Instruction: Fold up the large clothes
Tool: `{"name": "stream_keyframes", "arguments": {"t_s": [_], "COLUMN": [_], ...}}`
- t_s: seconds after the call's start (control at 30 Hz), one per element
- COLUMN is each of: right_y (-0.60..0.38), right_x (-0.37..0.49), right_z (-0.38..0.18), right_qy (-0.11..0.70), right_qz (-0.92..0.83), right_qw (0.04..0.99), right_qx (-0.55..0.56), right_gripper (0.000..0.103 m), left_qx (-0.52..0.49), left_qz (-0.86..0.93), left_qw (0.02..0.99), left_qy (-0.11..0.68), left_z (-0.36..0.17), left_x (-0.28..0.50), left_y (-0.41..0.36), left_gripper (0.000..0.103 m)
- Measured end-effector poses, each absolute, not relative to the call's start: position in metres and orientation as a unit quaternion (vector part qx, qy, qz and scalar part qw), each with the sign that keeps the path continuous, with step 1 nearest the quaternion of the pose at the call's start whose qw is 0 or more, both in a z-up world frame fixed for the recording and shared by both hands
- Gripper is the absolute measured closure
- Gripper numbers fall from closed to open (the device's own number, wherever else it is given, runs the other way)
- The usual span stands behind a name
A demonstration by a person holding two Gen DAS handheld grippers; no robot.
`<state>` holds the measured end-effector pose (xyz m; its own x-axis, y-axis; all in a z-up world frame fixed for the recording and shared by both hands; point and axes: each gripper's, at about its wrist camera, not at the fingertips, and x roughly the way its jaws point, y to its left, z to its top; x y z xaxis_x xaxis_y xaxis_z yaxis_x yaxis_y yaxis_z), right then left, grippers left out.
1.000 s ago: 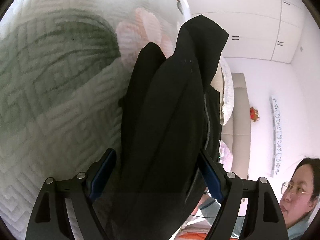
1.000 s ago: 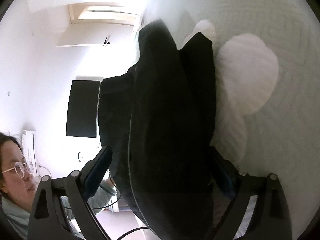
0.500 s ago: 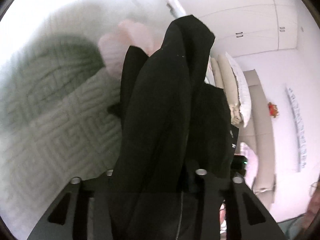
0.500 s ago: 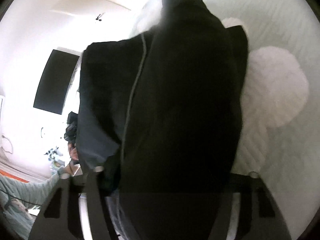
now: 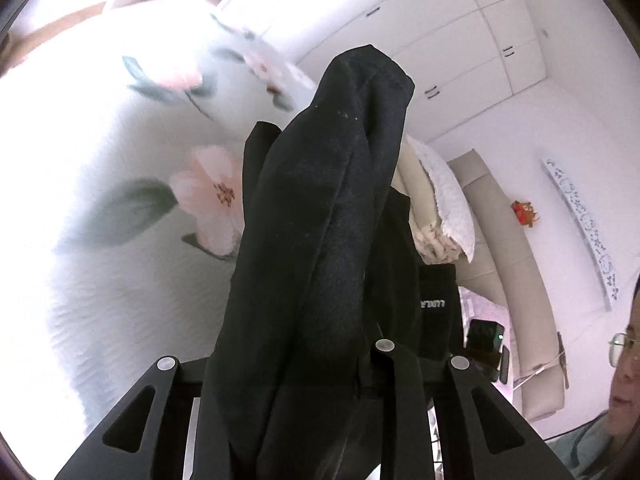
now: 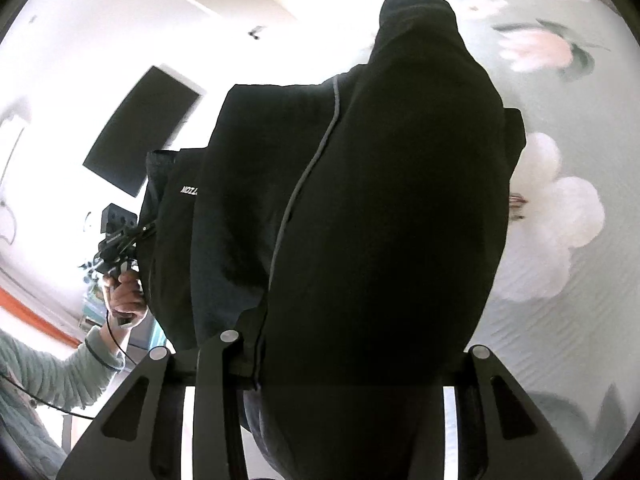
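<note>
A large black garment [image 5: 320,240] hangs bunched between the fingers of my left gripper [image 5: 304,364], which is shut on it and holds it up above the bed. The same black garment [image 6: 380,208], with a thin grey seam line and small white lettering, fills the right wrist view. My right gripper [image 6: 340,360] is shut on it too. Cloth hides the fingertips of both grippers. The garment hangs in thick folds between the two grippers.
A pale floral quilt [image 5: 132,200] covers the bed below, also in the right wrist view [image 6: 560,240]. Pillows [image 5: 444,208] and a beige headboard [image 5: 508,280] lie right. White wardrobes [image 5: 460,40] stand behind. The person's face [image 5: 624,364] is at the right edge.
Both grippers closed on the black garment and lifted it away from the quilt. The views now tilt up and show more of the room.
</note>
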<state>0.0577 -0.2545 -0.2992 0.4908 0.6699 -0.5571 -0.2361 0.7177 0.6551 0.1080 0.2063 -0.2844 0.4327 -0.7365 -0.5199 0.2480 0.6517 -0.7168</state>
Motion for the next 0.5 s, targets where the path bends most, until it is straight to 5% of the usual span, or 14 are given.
{"name": "stream_keyframes", "arguments": {"t_s": [0.5], "right_y": [-0.174], "right_x": [0.014], "right_z": [-0.236], "right_qy": [0.43], "right_qz": [0.279], "right_qw": [0.827], "right_qx": [0.232], "right_gripper": [0.06], "left_qx": [-0.278], "left_qz": [-0.279], "left_qw": [0.807], "left_qy": [0.441], "left_z": [-0.248], "left_x": [0.053], "left_y": [0.398], "left_gripper": [0.076]}}
